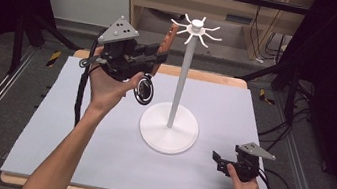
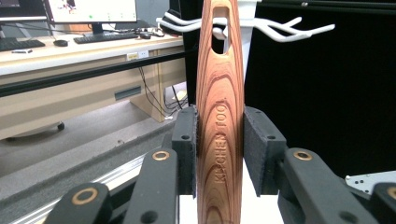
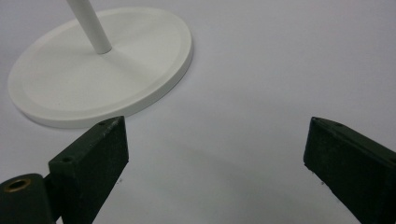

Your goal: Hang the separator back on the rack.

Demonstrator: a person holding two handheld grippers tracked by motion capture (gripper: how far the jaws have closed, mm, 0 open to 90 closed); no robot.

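Left gripper (image 2: 219, 154) clamps wooden utensil (image 2: 219, 116) near white stand (image 1: 170, 125), upper centre.
Utensil's lower end cut off; right gripper (image 3: 215, 158), lower right, jaws apart, holding nothing.

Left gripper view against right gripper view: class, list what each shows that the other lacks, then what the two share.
Left gripper view alone: a wooden utensil stamped KITCHEN TOOL, clamped upright between the left gripper's fingers, its slotted end near the rack's hooks; behind, a desk with a keyboard.
Right gripper view alone: the rack's round base and the right gripper, open over the white mat.
Shared: the white rack and a pair of black fingers.
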